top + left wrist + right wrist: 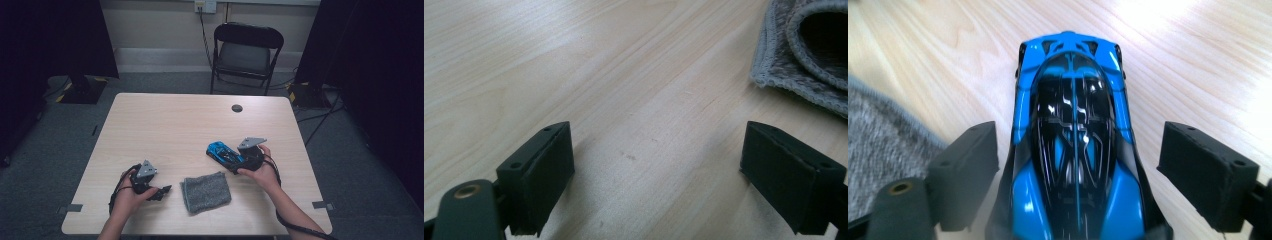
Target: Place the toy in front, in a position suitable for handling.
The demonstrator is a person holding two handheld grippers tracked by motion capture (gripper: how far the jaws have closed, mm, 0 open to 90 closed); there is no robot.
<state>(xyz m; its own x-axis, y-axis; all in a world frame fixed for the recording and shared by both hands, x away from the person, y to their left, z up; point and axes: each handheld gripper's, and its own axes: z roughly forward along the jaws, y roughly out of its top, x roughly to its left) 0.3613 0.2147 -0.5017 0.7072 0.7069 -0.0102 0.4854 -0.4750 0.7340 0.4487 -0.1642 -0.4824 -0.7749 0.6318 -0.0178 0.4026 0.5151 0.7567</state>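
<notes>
Right gripper view: blue toy car (1073, 150) between parted fingers (965, 172), untouched.

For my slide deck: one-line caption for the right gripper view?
Blue toy car on the wooden table, between the open right gripper.

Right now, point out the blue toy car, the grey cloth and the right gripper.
blue toy car (1073, 130), right gripper view, dark roof.
grey cloth (206, 192), high view, middle of the fabric.
right gripper (1075, 165), right gripper view, midway between its open jaws.
</notes>
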